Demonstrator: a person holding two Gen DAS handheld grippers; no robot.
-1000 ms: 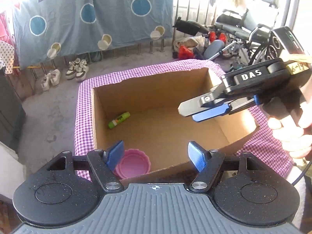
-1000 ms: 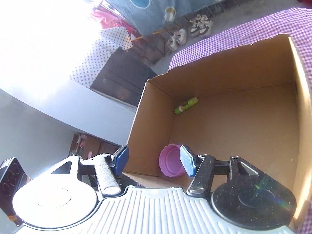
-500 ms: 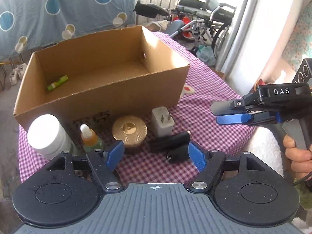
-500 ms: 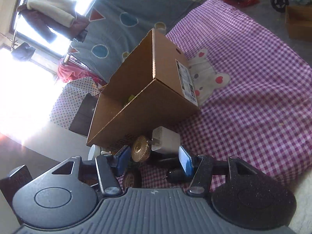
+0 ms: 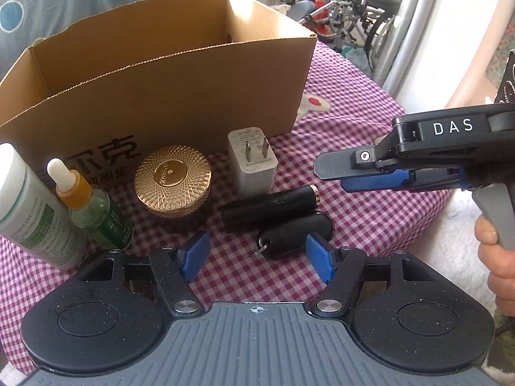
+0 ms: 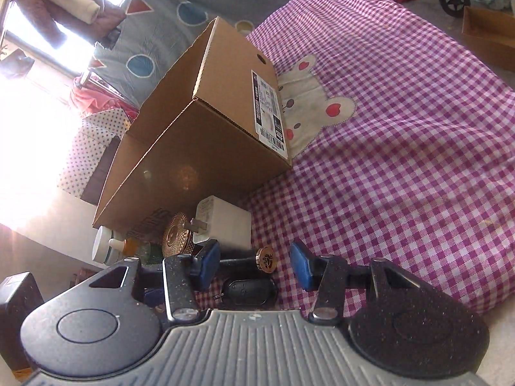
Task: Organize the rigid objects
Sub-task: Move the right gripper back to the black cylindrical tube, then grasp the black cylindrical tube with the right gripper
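An open cardboard box (image 5: 167, 96) stands on the purple checked cloth (image 5: 370, 212). In front of it sit a white bottle (image 5: 29, 212), a green dropper bottle (image 5: 96, 212), a gold round jar (image 5: 173, 180), a white plug adapter (image 5: 252, 161), a black tube (image 5: 270, 207) and a black key fob (image 5: 294, 233). My left gripper (image 5: 257, 257) is open, low over the key fob. My right gripper (image 6: 254, 265) is open, near the tube (image 6: 254, 259) and the fob (image 6: 249, 291); it shows side-on in the left wrist view (image 5: 347, 173).
Bicycles and a wheelchair (image 5: 347, 6) stand beyond the table at the right. A blue patterned sheet (image 6: 193, 6) hangs behind the box. A second cardboard box (image 6: 489, 38) sits on the floor. The cloth right of the box carries a rabbit patch (image 6: 309, 109).
Both grippers have pulled back from above the box interior and come down to the row of objects in front of it. Both stay open and empty.
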